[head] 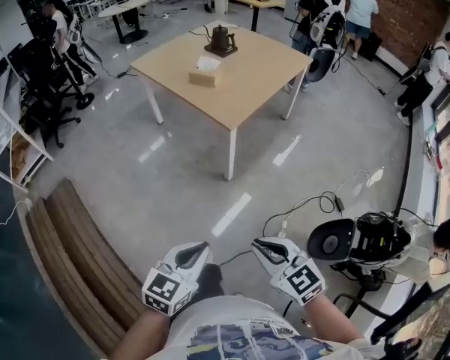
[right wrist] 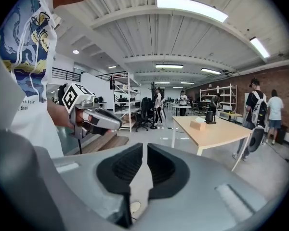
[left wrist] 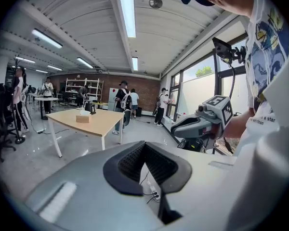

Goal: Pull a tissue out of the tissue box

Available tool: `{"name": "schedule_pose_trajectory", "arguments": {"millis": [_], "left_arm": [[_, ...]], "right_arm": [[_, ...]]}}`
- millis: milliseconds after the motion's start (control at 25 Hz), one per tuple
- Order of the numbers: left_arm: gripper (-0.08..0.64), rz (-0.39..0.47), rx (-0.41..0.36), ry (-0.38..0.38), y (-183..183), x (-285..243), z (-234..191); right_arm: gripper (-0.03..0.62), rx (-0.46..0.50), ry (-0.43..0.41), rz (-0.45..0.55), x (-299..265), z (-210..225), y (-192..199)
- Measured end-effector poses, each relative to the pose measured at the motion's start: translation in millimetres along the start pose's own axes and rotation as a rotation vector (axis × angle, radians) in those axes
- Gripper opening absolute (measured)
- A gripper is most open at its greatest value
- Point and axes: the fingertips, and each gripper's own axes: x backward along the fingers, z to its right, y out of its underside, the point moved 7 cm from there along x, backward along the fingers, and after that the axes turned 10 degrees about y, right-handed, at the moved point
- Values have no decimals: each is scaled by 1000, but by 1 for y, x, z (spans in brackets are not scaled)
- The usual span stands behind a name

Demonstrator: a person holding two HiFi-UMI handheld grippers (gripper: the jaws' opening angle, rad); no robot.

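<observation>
Two grippers are sitting low against the shirt as I am running the rig from afar: the left gripper (head: 197, 249) and the right gripper (head: 264, 244), side by side, both clenched with nothing between the jaws. The tissue box (head: 206, 73) is lying well apart from them, far ahead across the floor, on the wooden table (head: 255, 88), with a white tissue (head: 209, 63) sticking up from its top. A dark kettle (head: 221, 40) is standing just behind the box. In the left gripper view the box is showing far off to the left of the jaws; in the right gripper view, far off to their right.
</observation>
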Motion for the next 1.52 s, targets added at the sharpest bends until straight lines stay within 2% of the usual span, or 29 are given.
{"name": "schedule_pose_trajectory", "arguments": {"millis": [120,360,600,800,1120,1520], "left_arm": [[4,2,23,-4,-6,-4,-35],[5,16,-5,3,-37,-8,-117],[3,20,-18,8,-48,-4,-191],[5,38,12,11,-52,-6,-226],[4,33,45,-36,-56,-18,-284],[4,3,36,-94,-109,-56,-387]], "right_arm": [[32,25,-19,-28,-38,10,-14],[32,65,-43,-15,-119,29,-58],[32,77,-46,-34,-189,36,-86],[32,125,-77,-54,-227,42,-106],[32,122,-138,-68,-299,69,-120],[32,135,-213,1,-412,148,-167]]}}
